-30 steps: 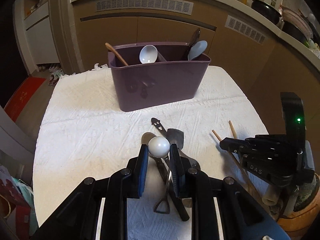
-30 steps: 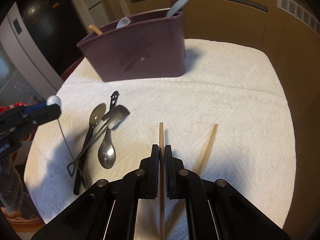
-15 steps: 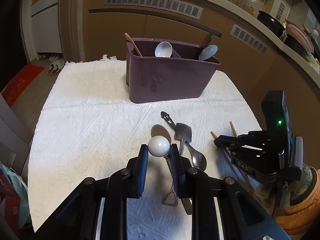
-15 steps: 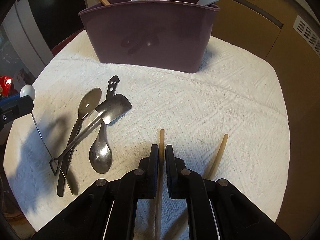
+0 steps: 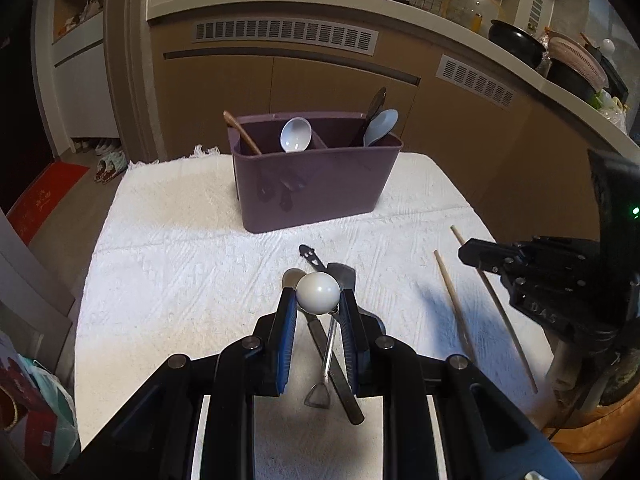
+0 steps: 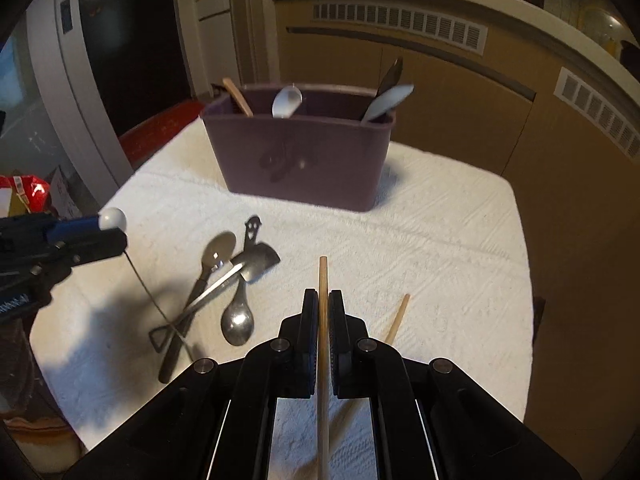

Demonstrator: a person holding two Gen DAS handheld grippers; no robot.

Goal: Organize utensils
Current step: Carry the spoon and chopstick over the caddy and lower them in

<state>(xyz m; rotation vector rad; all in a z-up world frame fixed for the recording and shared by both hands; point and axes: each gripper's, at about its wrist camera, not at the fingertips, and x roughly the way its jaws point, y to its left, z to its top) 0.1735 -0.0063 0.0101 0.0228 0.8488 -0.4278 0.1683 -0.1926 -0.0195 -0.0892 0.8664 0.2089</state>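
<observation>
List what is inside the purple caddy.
Purple caddy: wooden handle and white spoon on the left, pale blue spoon and dark utensil on the right. Walls hide their lower ends.

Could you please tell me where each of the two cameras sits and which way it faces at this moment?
Left wrist: sits on the left gripper, looking forward and down the table at the purple caddy; its own fingers clamp a white ball-ended utensil, and the right gripper enters at right.
Right wrist: sits on the right gripper, facing the caddy from the other side; its fingers pinch a chopstick, and the left gripper shows at left.
Shared: caddy, white cloth, the loose spoons, the second chopstick.
</observation>
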